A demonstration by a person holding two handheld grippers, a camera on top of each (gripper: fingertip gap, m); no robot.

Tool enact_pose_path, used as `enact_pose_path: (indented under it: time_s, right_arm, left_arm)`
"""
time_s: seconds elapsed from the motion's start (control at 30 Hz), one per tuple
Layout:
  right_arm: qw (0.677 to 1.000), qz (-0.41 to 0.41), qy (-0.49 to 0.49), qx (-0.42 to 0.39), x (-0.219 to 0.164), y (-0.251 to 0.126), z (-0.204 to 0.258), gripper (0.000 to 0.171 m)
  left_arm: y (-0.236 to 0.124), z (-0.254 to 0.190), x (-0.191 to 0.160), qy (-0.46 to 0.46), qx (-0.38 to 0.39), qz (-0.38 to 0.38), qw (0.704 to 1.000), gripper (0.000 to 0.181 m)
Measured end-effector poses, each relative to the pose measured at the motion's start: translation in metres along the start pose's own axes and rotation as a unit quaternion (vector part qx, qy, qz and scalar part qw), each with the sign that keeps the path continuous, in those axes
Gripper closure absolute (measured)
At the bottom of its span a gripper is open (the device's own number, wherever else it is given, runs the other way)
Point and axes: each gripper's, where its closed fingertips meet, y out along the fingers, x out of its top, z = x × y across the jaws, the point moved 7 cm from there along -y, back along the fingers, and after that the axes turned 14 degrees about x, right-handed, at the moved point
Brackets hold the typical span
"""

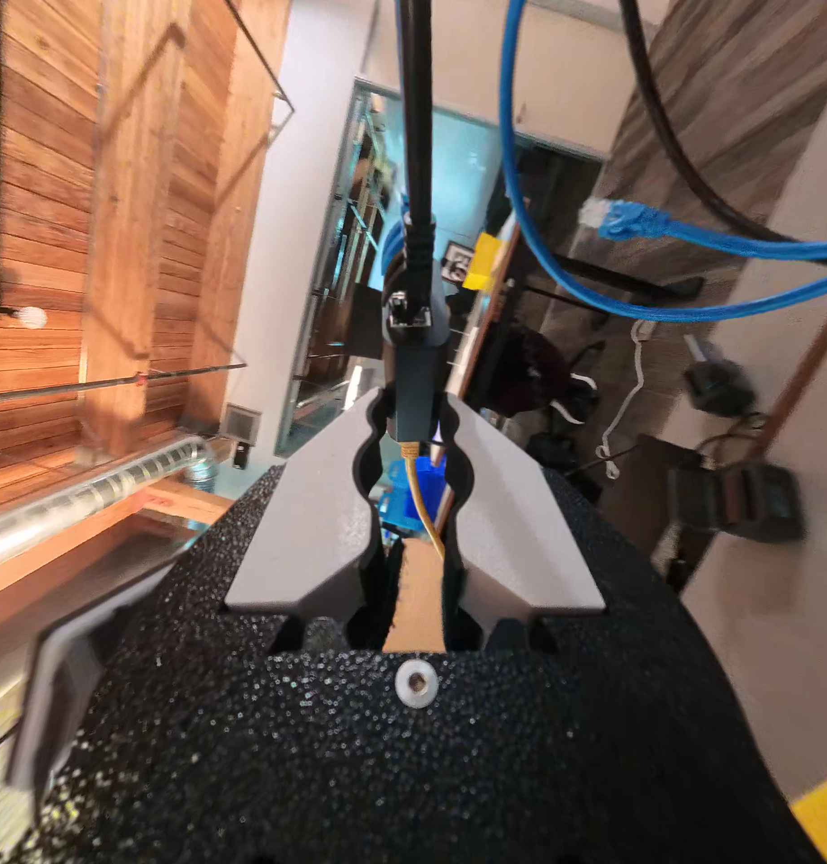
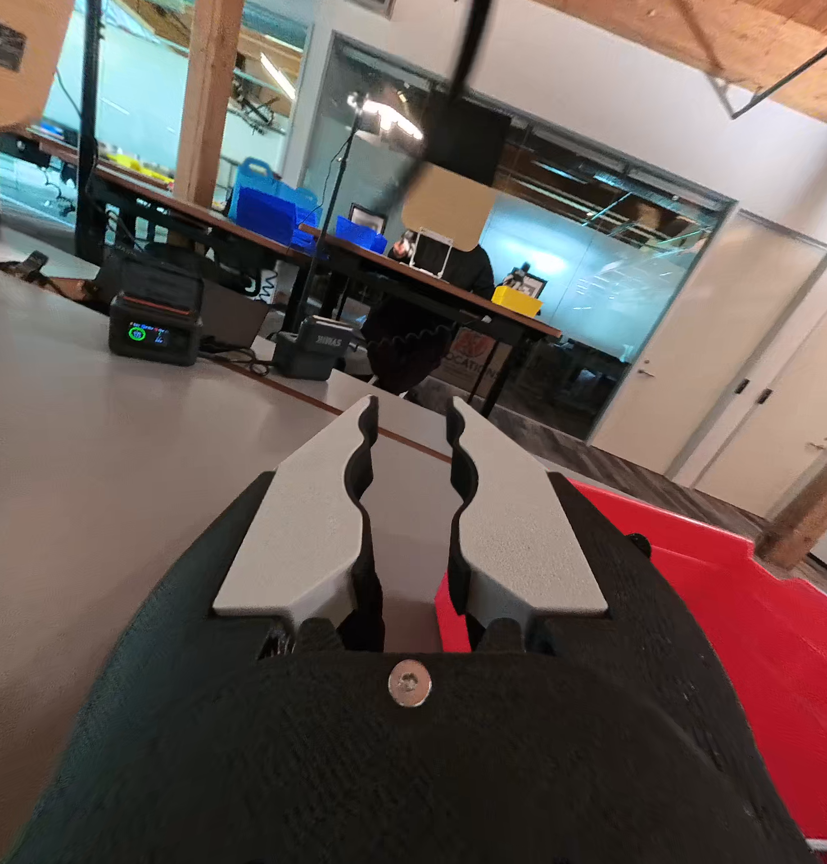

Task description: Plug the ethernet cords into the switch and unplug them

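In the left wrist view my left gripper point(image 1: 416, 403) is shut on a small dark switch point(image 1: 417, 374), held up in the air by its lower end. A black ethernet cord point(image 1: 417, 140) is plugged into the switch's far end, next to an empty port point(image 1: 399, 312). A thin yellow wire point(image 1: 423, 500) leaves the near end between my fingers. A blue ethernet cord point(image 1: 533, 262) loops at the right, its loose plug point(image 1: 629, 219) hanging free. In the right wrist view my right gripper point(image 2: 411, 407) is open and empty, low over a grey table point(image 2: 121, 444). A blurred black cord point(image 2: 465, 56) crosses the top.
A red bin point(image 2: 729, 631) lies right of my right gripper. Two dark battery units point(image 2: 155, 327) point(image 2: 311, 348) stand at the table's far edge. Beyond are desks with blue bins point(image 2: 271, 210), a yellow bin point(image 2: 516, 299), a seated person point(image 2: 453, 266) and a wooden post point(image 2: 205, 93). Some 35 cm of space lies between my two pairs of fingers.
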Motion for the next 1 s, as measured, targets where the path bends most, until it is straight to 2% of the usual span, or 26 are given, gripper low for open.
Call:
enact_pose_path:
  time_s: [0.23,0.4,0.5,0.57,0.7,0.8,0.87,0.9,0.93,1.0]
  right_arm:
    - [0.999,-0.032,-0.016,-0.036,0.010,-0.007,-0.003,0.144]
    - [0.998,-0.040,-0.019,-0.044,0.014,-0.011,-0.002,0.140]
    - [0.997,-0.040,-0.057,-0.042,0.019,-0.010,-0.001,0.137]
    - [0.992,-0.051,-0.113,-0.006,0.030,-0.010,0.011,0.135]
    - [0.960,-0.061,-0.254,0.103,0.057,-0.013,0.056,0.131]
    - [0.937,-0.077,-0.326,0.097,0.074,-0.024,0.069,0.134]
    - [0.939,-0.076,-0.325,0.086,0.081,-0.031,0.061,0.134]
    - [0.943,-0.065,-0.307,0.108,0.081,-0.033,0.057,0.136]
    - [0.945,-0.031,-0.285,0.154,0.079,-0.035,0.055,0.141]
    - [0.939,0.084,-0.234,0.236,0.073,-0.043,0.054,0.135]
  left_arm:
    - [-0.027,-0.157,-0.014,0.025,-0.053,0.071,0.996,0.162]
    - [-0.049,-0.228,-0.040,0.046,-0.099,0.119,0.987,0.162]
    - [-0.059,-0.252,-0.050,0.056,-0.132,0.127,0.981,0.162]
    - [-0.064,-0.263,-0.059,0.061,-0.155,0.131,0.977,0.161]
    - [-0.074,-0.278,-0.070,0.072,-0.189,0.123,0.972,0.162]
    - [-0.077,-0.284,-0.070,0.082,-0.199,0.104,0.971,0.161]
    - [-0.083,-0.291,-0.071,0.081,-0.209,0.092,0.970,0.162]
    - [-0.086,-0.295,-0.070,0.081,-0.213,0.087,0.970,0.162]
    - [-0.088,-0.298,-0.069,0.079,-0.216,0.083,0.970,0.161]
    - [-0.093,-0.305,-0.068,0.062,-0.224,0.081,0.969,0.161]
